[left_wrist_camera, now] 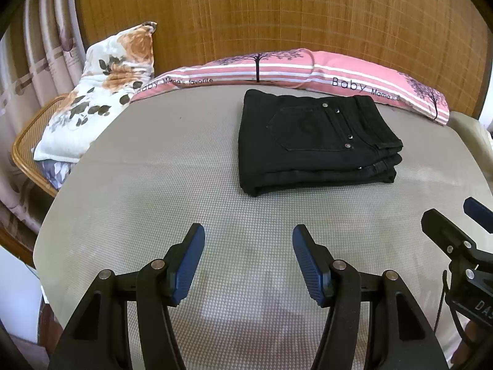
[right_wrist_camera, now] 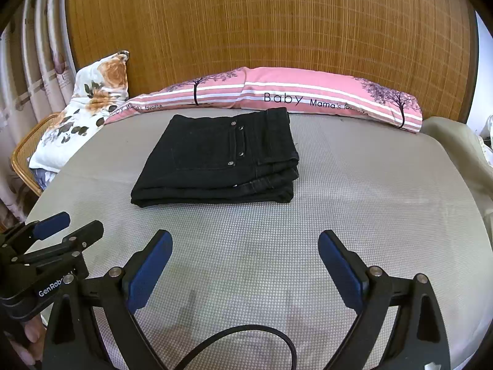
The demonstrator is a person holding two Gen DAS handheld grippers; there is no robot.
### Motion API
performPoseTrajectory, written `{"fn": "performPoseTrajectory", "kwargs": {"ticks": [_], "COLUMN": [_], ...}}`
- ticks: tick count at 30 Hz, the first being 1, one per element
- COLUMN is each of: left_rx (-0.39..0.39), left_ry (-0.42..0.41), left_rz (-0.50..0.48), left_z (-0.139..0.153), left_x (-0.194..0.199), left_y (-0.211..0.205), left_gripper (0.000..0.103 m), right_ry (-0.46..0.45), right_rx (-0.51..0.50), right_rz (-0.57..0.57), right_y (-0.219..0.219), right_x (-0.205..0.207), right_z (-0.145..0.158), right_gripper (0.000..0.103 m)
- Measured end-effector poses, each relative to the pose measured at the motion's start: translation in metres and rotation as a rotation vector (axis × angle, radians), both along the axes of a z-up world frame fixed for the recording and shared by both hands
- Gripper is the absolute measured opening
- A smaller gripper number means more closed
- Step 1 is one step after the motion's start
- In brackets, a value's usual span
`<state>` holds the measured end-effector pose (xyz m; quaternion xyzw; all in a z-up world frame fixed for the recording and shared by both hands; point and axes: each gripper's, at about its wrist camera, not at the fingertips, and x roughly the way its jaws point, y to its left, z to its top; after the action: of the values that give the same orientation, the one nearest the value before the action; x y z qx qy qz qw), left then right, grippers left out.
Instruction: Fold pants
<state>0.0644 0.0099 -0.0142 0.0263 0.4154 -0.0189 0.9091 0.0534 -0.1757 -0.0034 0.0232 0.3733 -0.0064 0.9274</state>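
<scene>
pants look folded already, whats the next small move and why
Probably just ease both grippers back and stop. The black pants lie in a compact, stacked fold on the grey mat, and the left gripper and right gripper hover short of them, jaws open and empty, so nothing seems left to fold.

— Where are the pants (right_wrist_camera: 215,160)?
— On the mat (right_wrist_camera: 354,203), toward its far edge, just before the long pillow (right_wrist_camera: 308,95) lying along that edge.
— And the far left corner?
— Another pillow (left_wrist_camera: 101,89), propped partly on a chair (left_wrist_camera: 23,151) (beside the mat). Both grippers (left_wrist_camera: 248,256) (right_wrist_camera: 245,265) hang over the near edge.
</scene>
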Motion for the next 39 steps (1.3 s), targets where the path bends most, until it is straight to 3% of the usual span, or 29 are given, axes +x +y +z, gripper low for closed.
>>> {"fn": "performPoseTrajectory", "kwargs": {"ticks": [39], "left_rx": [0.021], "left_ry": [-0.005], "left_rz": [-0.027], "left_z": [-0.0034], "left_x": [0.0051], "left_y": [-0.0087], "left_gripper": [0.060], "right_ry": [0.028], "right_rx": [0.011], "right_rz": [-0.014], "right_y": [0.0030], "right_x": [-0.0035], "right_z": [-0.0089], "right_gripper": [0.094]}}
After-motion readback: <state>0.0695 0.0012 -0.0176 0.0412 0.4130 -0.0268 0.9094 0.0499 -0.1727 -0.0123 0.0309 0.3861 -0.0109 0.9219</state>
